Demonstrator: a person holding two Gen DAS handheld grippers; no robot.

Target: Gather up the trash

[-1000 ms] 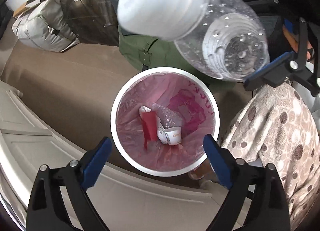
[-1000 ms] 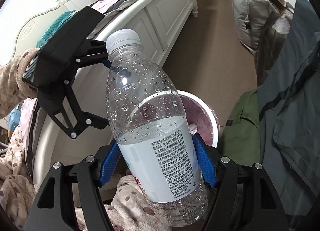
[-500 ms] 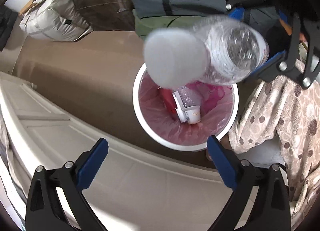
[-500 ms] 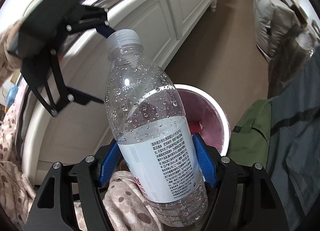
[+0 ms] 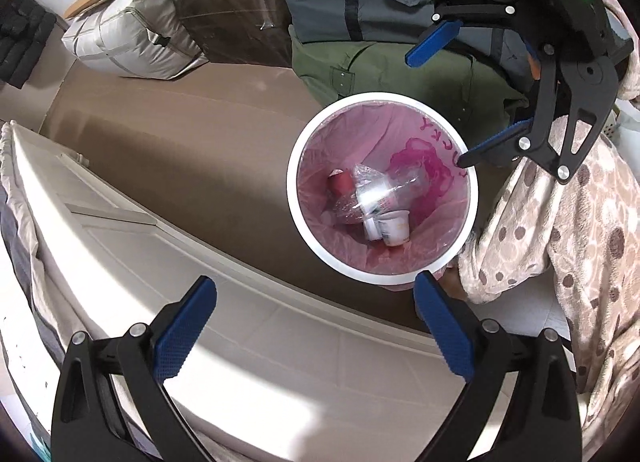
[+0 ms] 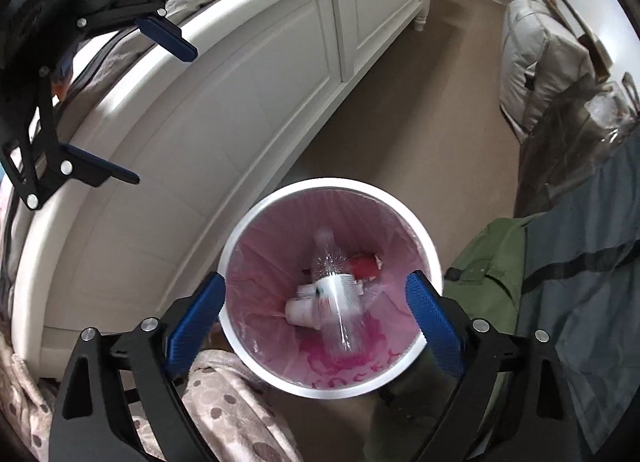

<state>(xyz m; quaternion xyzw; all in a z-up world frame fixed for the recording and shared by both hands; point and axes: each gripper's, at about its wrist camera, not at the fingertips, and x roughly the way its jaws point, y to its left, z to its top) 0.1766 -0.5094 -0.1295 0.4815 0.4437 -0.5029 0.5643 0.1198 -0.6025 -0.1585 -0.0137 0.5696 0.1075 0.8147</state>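
Overhead, the right gripper (image 6: 316,314) hangs spread and empty directly above the white bin (image 6: 240,238); the left gripper (image 5: 314,322), equally spread, hovers off the bin's rim. Inside the pink-lined bin lie one clear bottle (image 6: 336,302), one white cup (image 5: 396,227) and one red wrapper (image 6: 362,264). Bare floor (image 5: 180,133) separates bin and bed frame (image 6: 240,73).

left wrist: above, looking down, near | right wrist: above, opposite side | shared: white bin (image 5: 382,277) (image 6: 332,388)
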